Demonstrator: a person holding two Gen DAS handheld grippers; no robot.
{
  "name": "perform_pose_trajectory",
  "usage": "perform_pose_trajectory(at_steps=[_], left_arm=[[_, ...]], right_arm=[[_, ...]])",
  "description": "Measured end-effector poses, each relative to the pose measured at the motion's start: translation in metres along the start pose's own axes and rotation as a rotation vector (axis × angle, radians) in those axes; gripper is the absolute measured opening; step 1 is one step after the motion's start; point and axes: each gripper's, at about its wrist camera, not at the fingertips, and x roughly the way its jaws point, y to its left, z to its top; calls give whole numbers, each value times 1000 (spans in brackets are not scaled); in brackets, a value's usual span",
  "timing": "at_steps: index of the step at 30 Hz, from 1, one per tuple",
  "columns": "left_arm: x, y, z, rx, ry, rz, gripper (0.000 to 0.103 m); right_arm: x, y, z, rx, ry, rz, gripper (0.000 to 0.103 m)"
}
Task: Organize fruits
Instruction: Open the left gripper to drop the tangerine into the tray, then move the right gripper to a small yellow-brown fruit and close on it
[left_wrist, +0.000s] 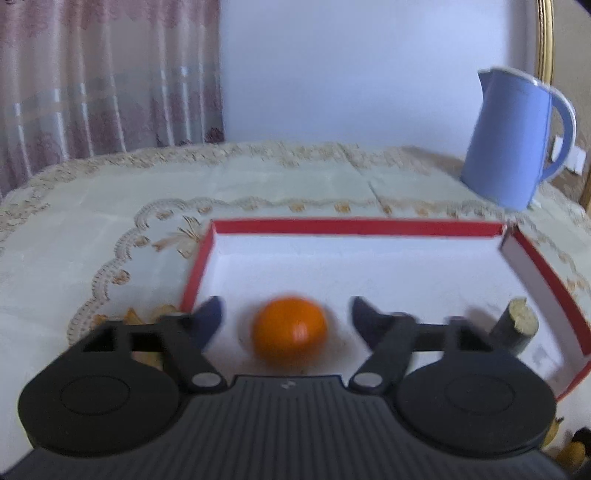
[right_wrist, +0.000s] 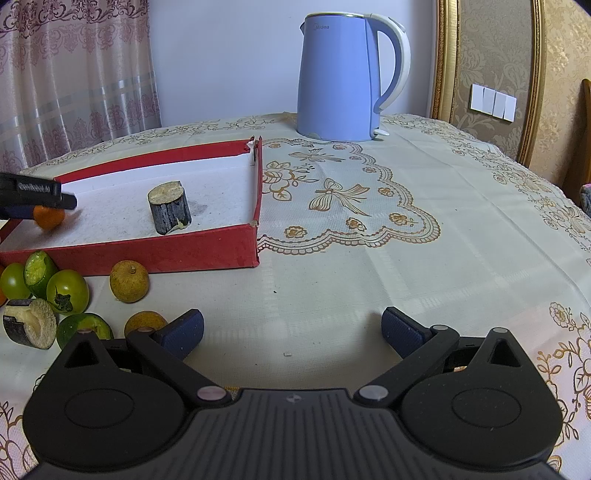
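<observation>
A small orange (left_wrist: 290, 330) lies on the white floor of the red-walled tray (left_wrist: 354, 226), between the fingers of my left gripper (left_wrist: 286, 314), which is open and not touching it. It also shows in the right wrist view (right_wrist: 49, 217), under the left gripper (right_wrist: 37, 195). A dark sugarcane stub (right_wrist: 169, 211) stands in the tray (right_wrist: 207, 251). My right gripper (right_wrist: 291, 332) is open and empty above the tablecloth. Green tomatoes (right_wrist: 67, 291), brown longans (right_wrist: 129, 280) and another cane piece (right_wrist: 30, 327) lie in front of the tray, to the left.
A blue electric kettle (right_wrist: 338, 74) stands behind the tray's right corner, and shows in the left wrist view (left_wrist: 513, 136). A lace-patterned tablecloth (right_wrist: 424, 240) covers the table. Curtains (right_wrist: 74, 74) hang at the back left.
</observation>
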Motion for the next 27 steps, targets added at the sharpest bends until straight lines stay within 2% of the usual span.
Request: perform_pose_trajectory(at_steps=[3, 5, 6, 11, 15, 21, 27], left_arm=[[-20, 1, 1, 20, -58, 11, 83], [-38, 3, -3, 38, -103, 15, 96], [-48, 4, -6, 48, -126, 19, 99], [-99, 14, -32, 79, -212, 54, 103], [-118, 22, -54, 72, -203, 62, 103], [-126, 26, -78, 53, -184, 89, 103], [-114, 18, -90, 92, -131, 111, 103]], right_arm=[[0, 0, 0, 0, 0, 0, 103], [0, 0, 0, 0, 0, 0, 103], [0, 0, 0, 0, 0, 0, 103], [0, 0, 0, 0, 0, 0, 103], [0, 0, 0, 0, 0, 0, 103], [0, 0, 0, 0, 0, 0, 103], [0, 0, 0, 0, 0, 0, 103]])
